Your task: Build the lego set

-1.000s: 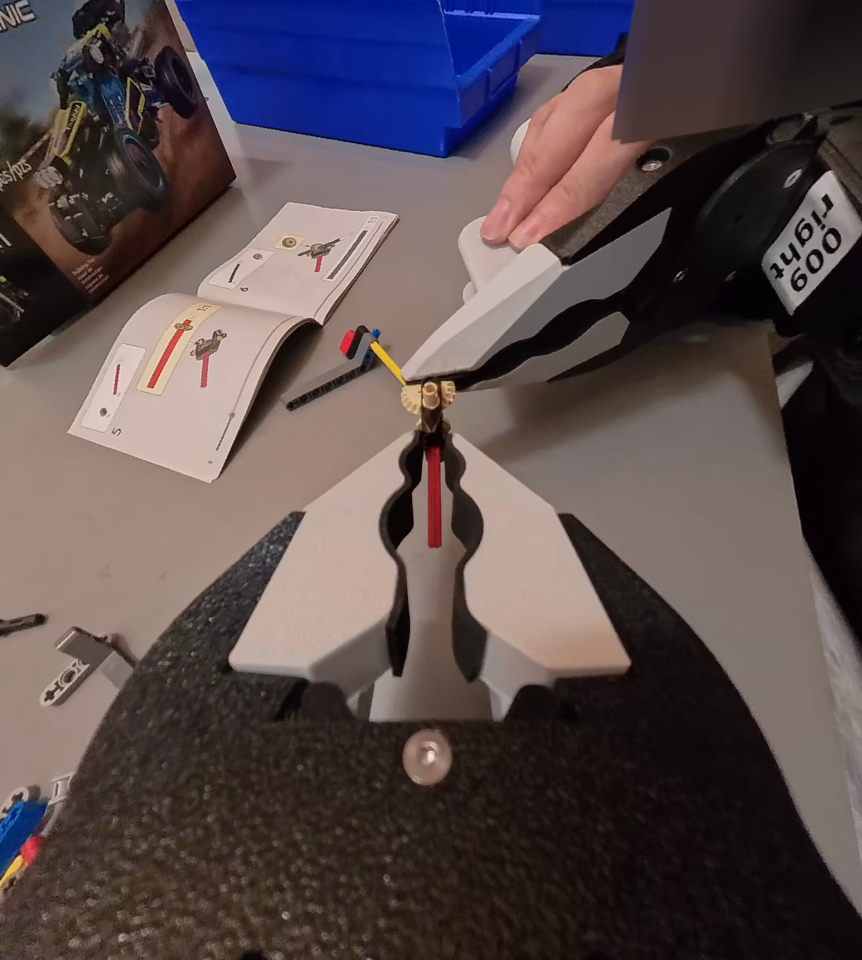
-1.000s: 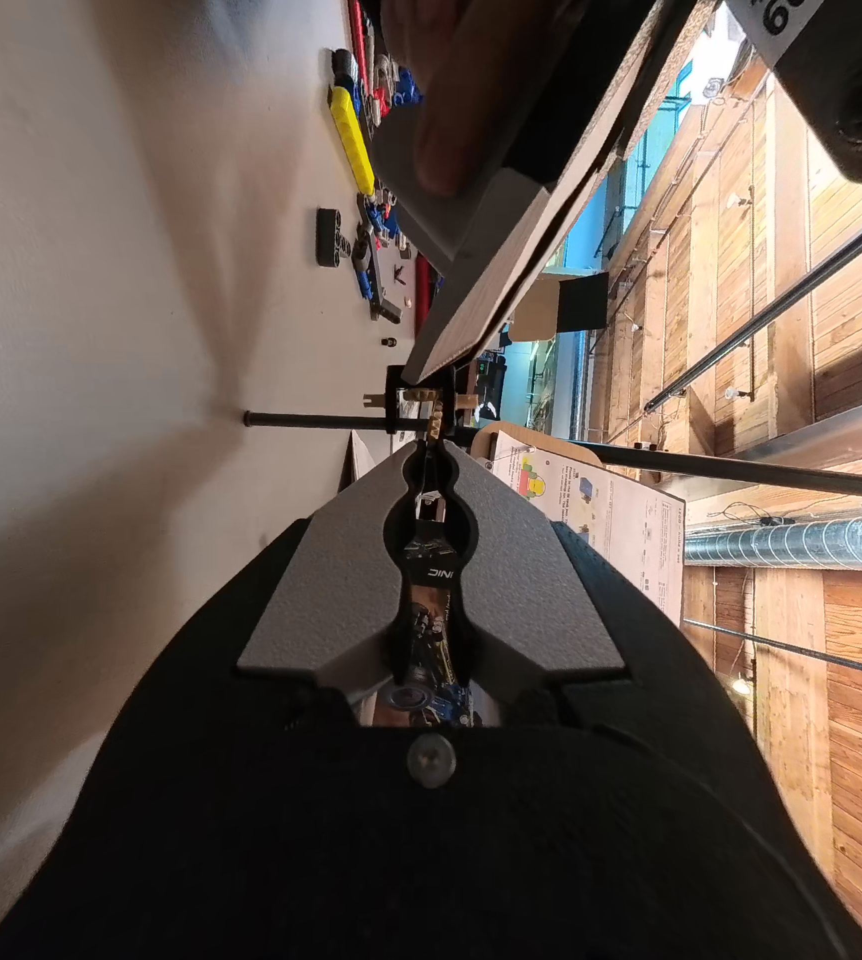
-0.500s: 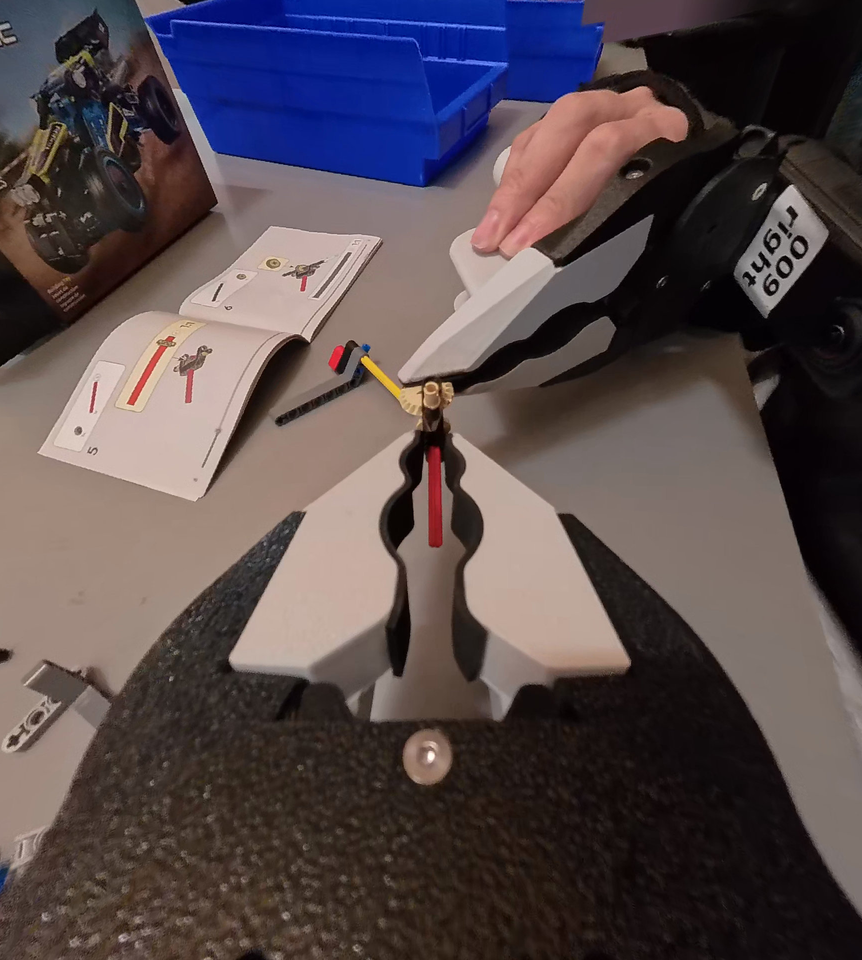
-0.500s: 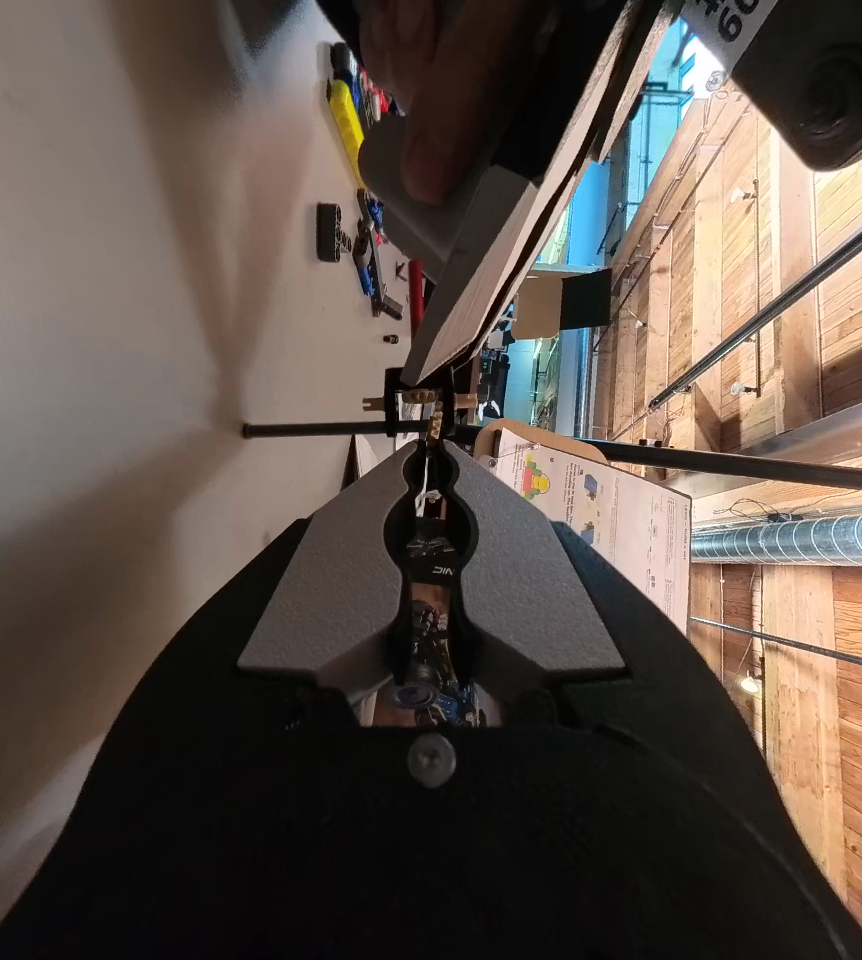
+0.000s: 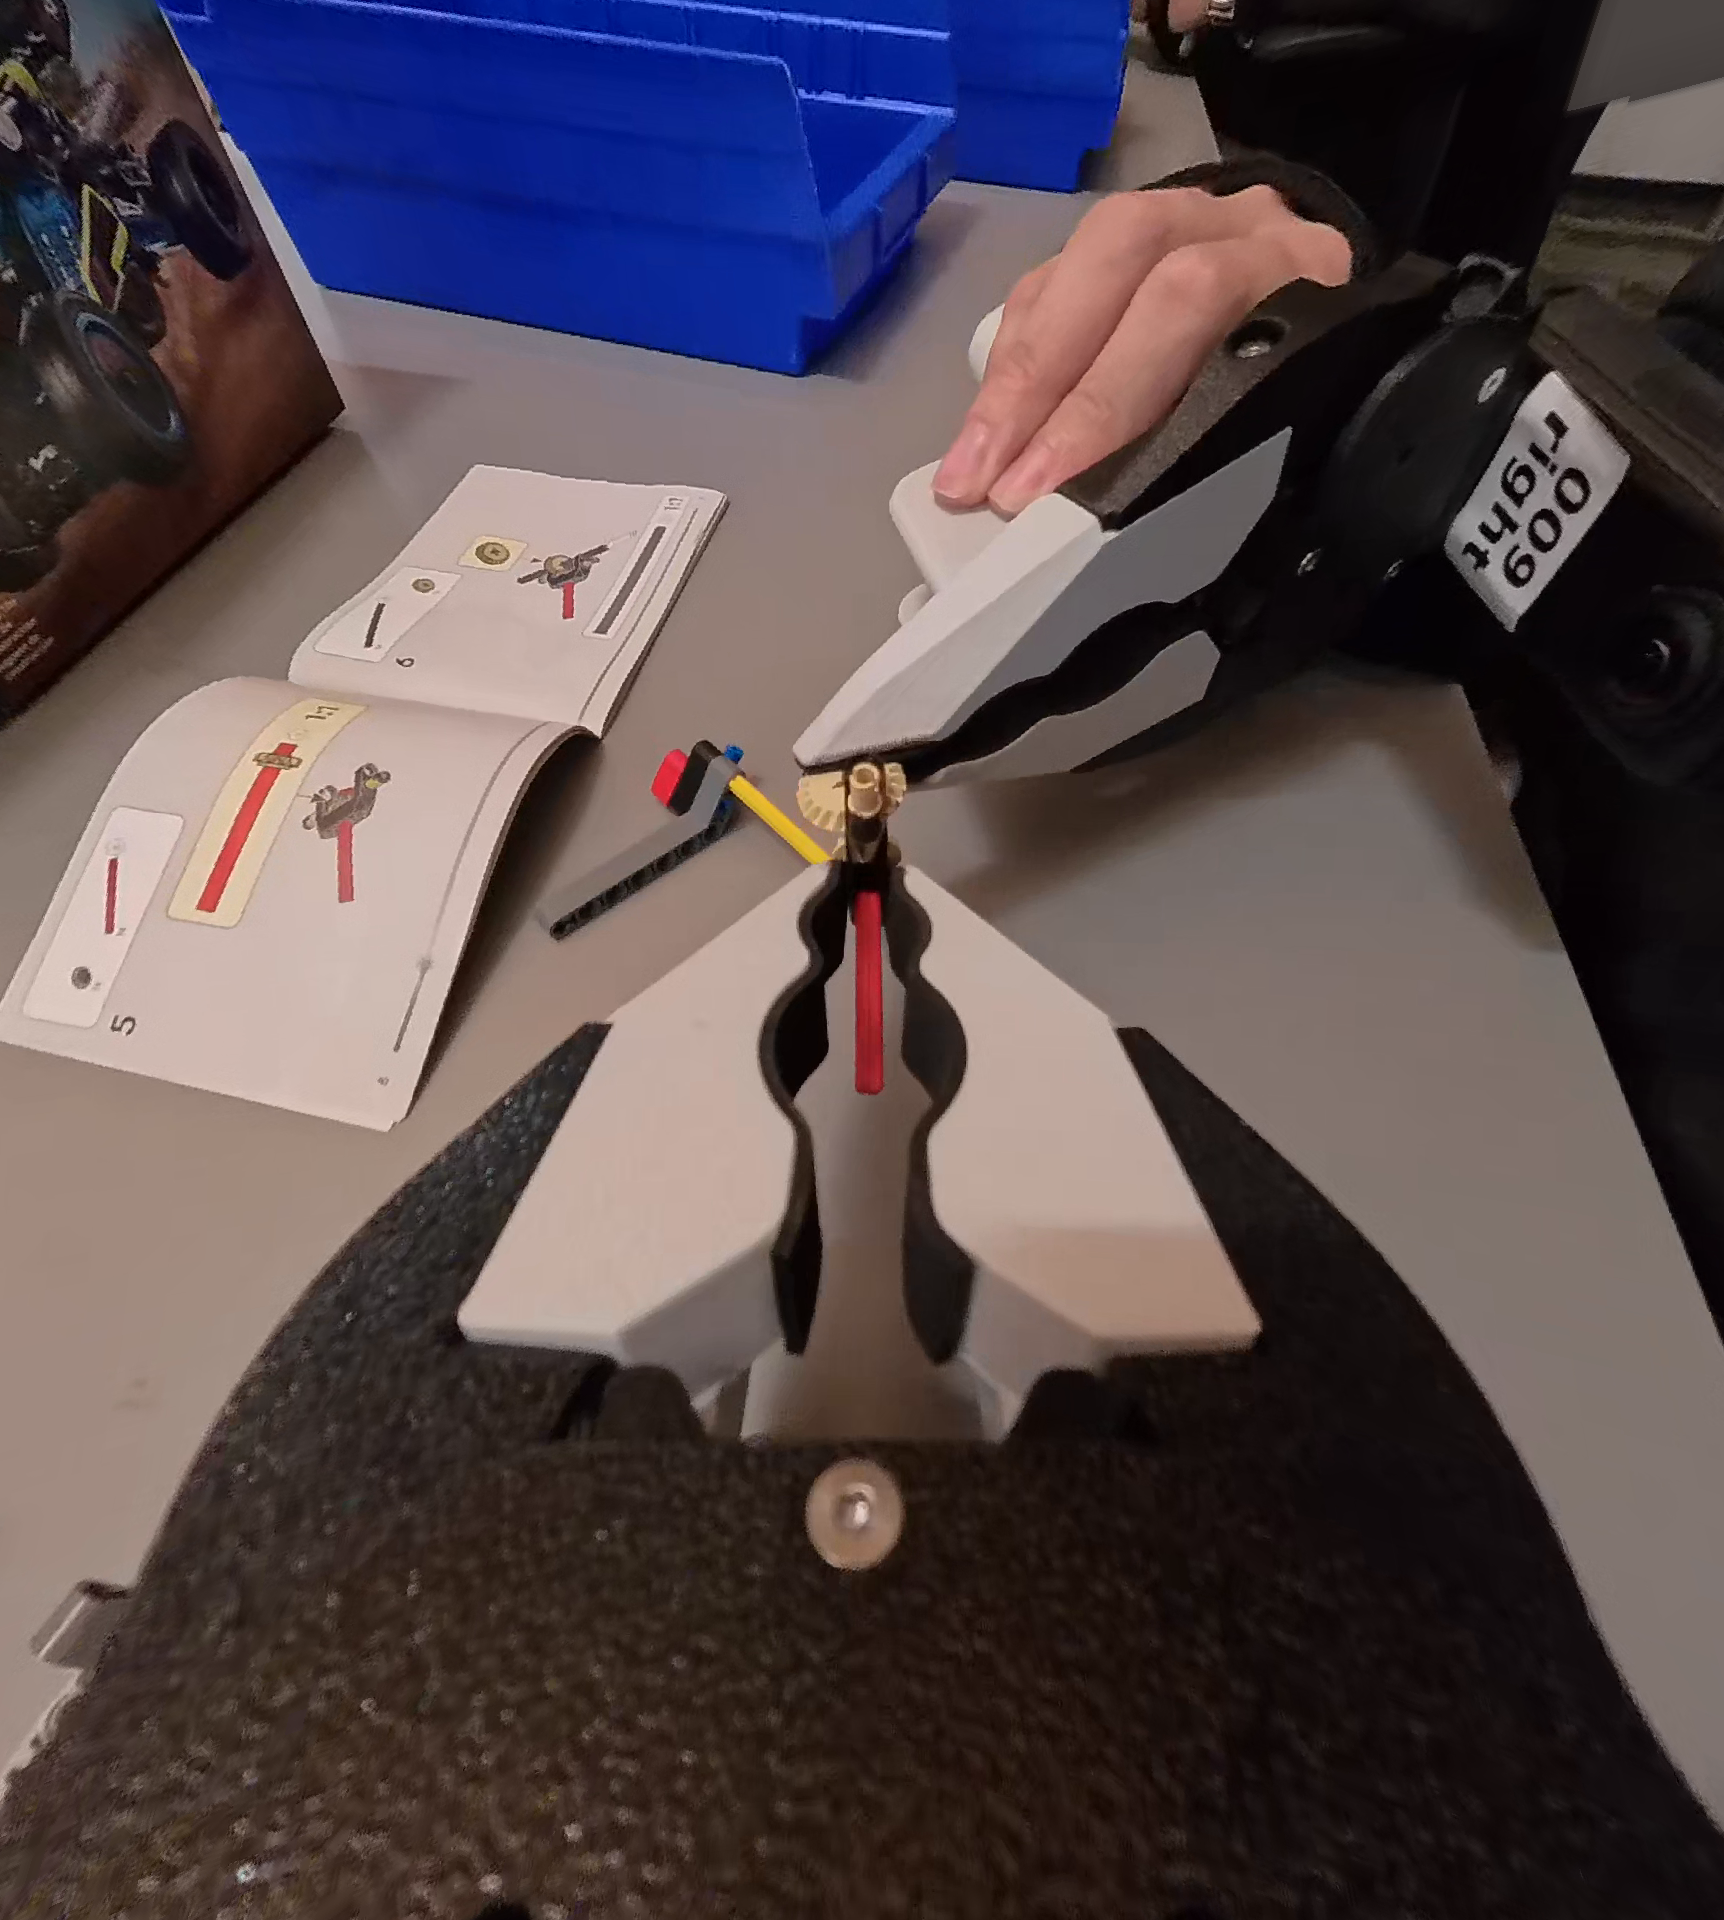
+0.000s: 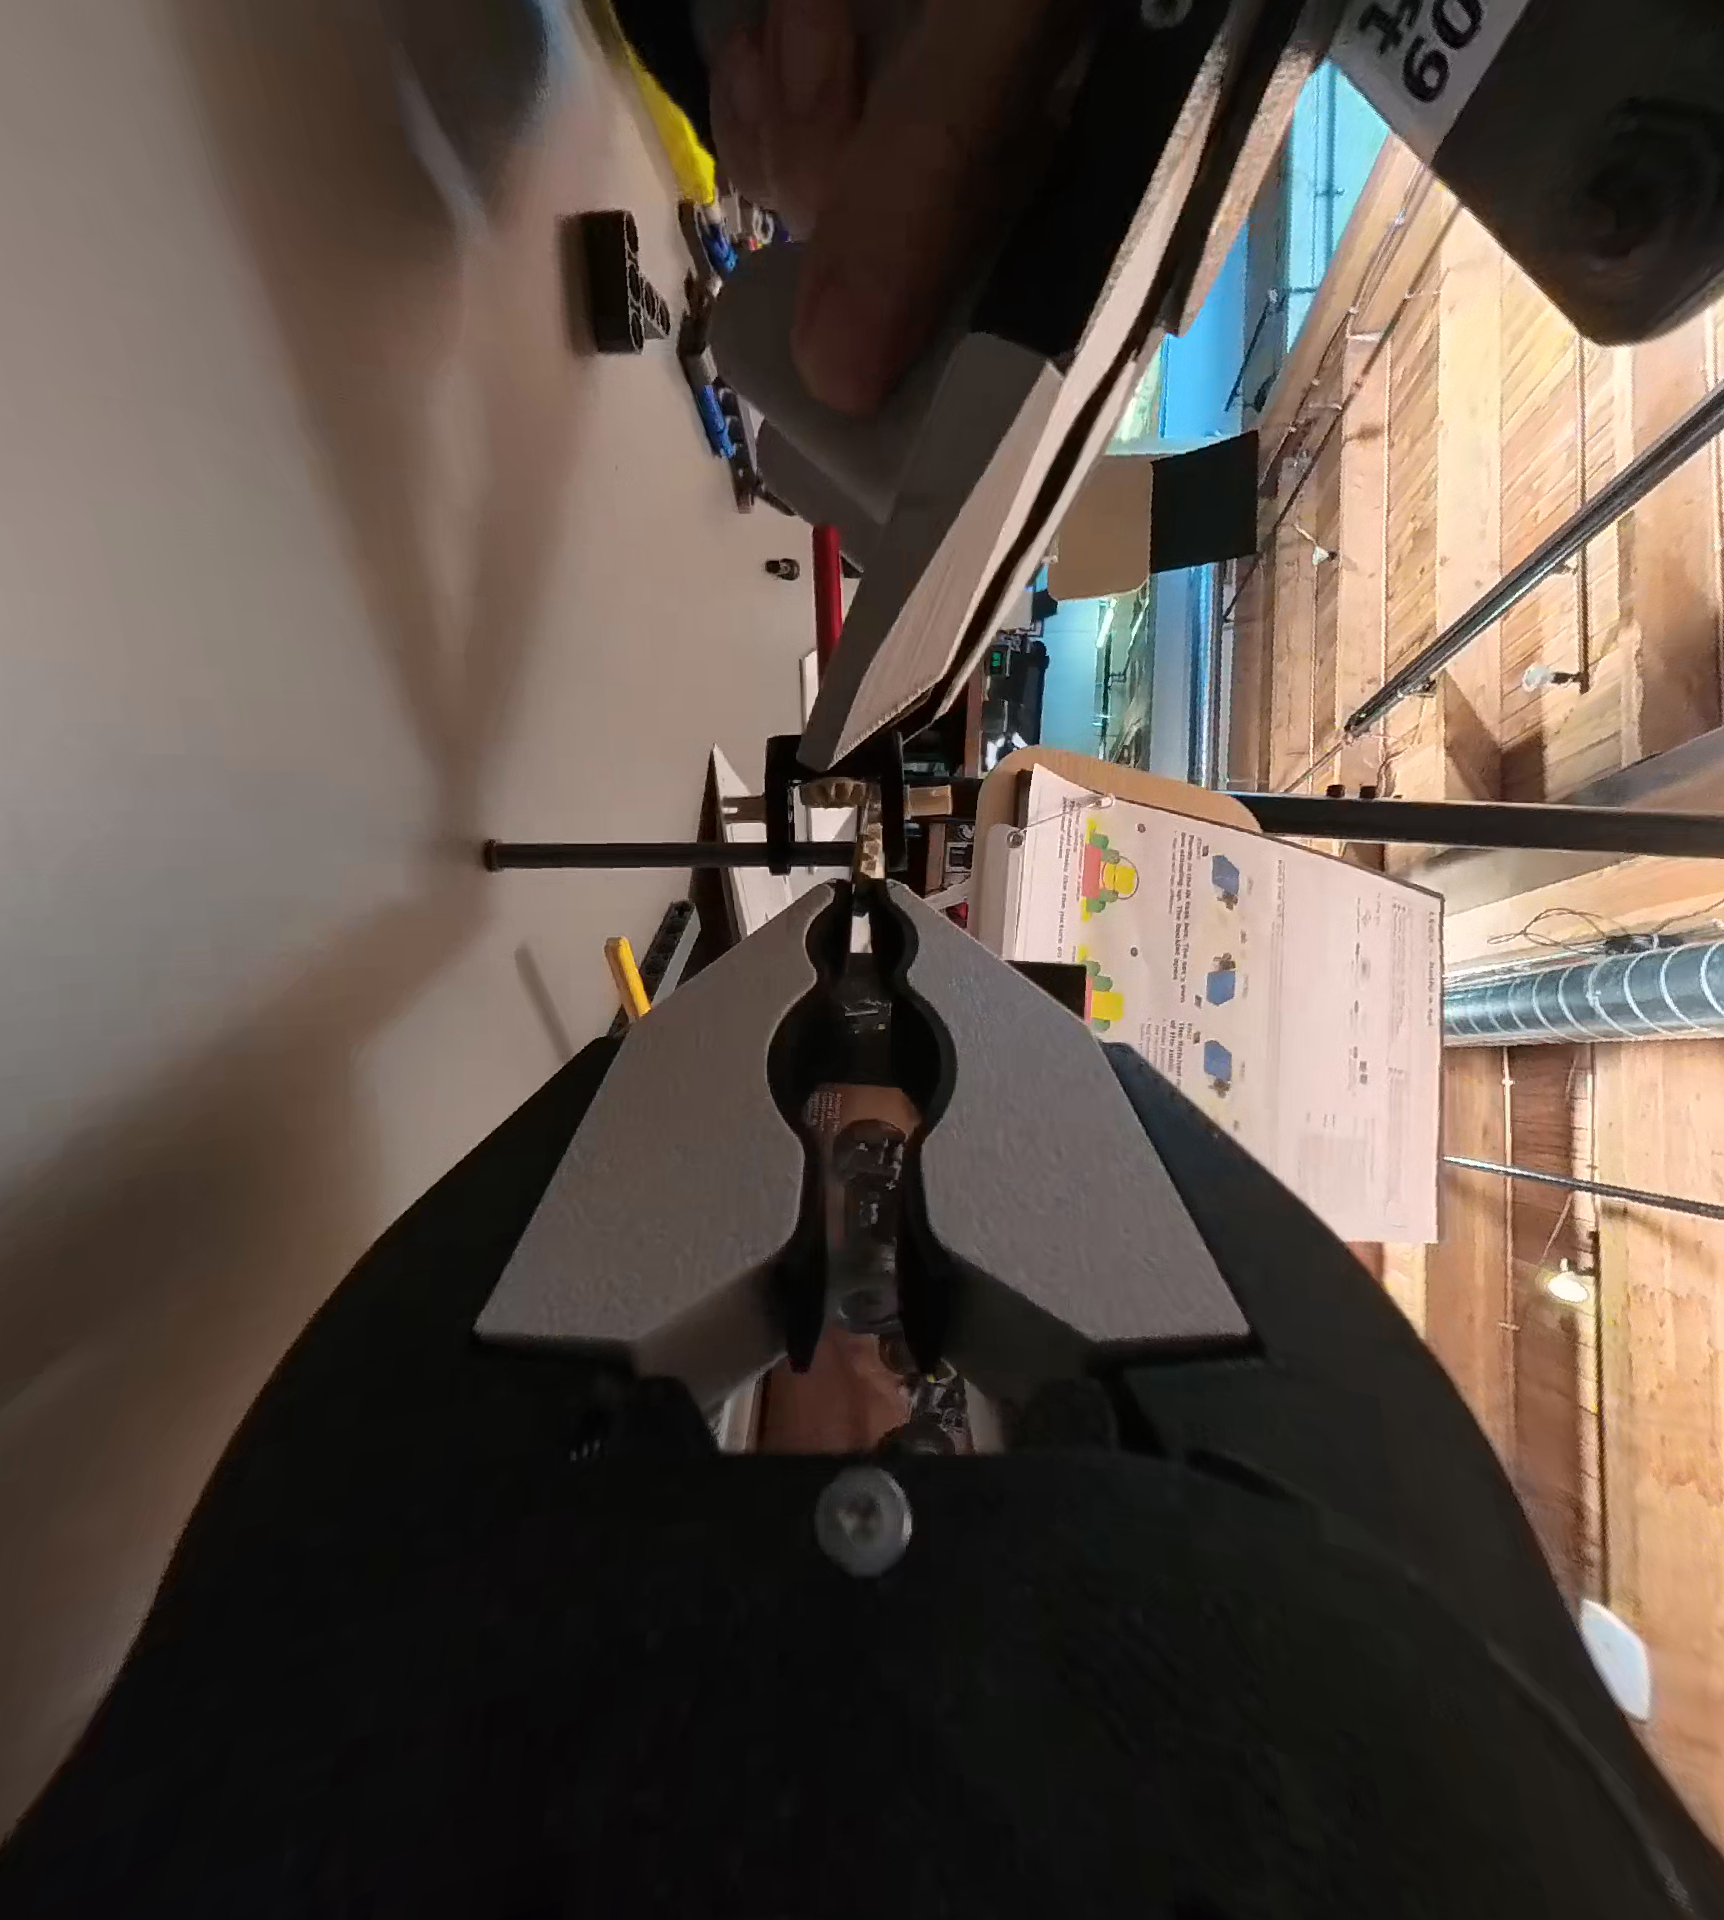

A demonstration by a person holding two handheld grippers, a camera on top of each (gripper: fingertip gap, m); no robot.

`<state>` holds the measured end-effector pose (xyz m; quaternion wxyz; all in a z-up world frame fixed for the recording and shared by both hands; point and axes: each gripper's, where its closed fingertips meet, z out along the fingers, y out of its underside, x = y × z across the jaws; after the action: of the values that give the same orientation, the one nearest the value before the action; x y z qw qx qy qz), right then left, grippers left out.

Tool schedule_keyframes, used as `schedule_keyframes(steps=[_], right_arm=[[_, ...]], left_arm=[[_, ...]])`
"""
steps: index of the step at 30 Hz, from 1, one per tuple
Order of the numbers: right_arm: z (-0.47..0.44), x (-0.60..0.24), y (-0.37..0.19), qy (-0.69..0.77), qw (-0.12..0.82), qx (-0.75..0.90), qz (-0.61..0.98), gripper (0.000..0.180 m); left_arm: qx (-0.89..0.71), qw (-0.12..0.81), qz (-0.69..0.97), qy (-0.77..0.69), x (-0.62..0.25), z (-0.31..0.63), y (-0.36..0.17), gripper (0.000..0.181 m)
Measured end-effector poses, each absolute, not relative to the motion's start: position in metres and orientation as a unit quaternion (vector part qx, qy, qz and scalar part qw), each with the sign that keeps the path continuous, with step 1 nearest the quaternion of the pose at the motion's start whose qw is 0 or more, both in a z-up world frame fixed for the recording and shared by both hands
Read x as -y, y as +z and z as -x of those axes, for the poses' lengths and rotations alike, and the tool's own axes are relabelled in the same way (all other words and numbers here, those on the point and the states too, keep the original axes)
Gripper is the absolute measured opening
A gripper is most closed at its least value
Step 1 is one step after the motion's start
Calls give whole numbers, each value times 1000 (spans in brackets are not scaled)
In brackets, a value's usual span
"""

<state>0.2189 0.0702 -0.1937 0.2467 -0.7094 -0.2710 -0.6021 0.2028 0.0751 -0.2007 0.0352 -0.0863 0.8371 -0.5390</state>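
My left gripper point(image 5: 863, 871) is shut on a small lego assembly, with its red axle point(image 5: 868, 987) lying between the fingers. A tan gear point(image 5: 822, 802) and a tan pin point(image 5: 867, 777) stick out past the tips. My right gripper point(image 5: 842, 750) comes in from the right, held by a hand point(image 5: 1097, 343), and its tips meet the assembly from above. In the right wrist view my right gripper point(image 6: 863, 883) is shut on a tan gear point(image 6: 868, 847). A long black axle point(image 6: 629, 854) runs through a black frame piece point(image 6: 783, 800), and the left gripper's tip point(image 6: 837, 740) sits above it.
An open instruction booklet point(image 5: 318, 831) lies left on the grey table point(image 5: 1253, 1039). Beside it is a grey beam point(image 5: 629, 883) with red and blue pieces and a yellow axle point(image 5: 780, 821). The set's box point(image 5: 58, 364) and blue bins point(image 5: 577, 156) stand behind. Loose parts point(image 6: 624, 281) lie further off. My left and right fingertips are right by each other.
Both grippers stay shut and joined at the assembly. They have shifted together over the table, so the bins look nearer and the loose parts at lower left have mostly left view.
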Motion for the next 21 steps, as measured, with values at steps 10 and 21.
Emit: schedule_keyframes(steps=[10,21], right_arm=[[-223,-71,-196,-578,281,243,727,1],[-221,-73,-196,-577,273,260,724,1]], left_arm=[[-824,3,110,-555,-74,-207,-202,5],[-823,-17,119,-555,-76,-204,-202,5]])
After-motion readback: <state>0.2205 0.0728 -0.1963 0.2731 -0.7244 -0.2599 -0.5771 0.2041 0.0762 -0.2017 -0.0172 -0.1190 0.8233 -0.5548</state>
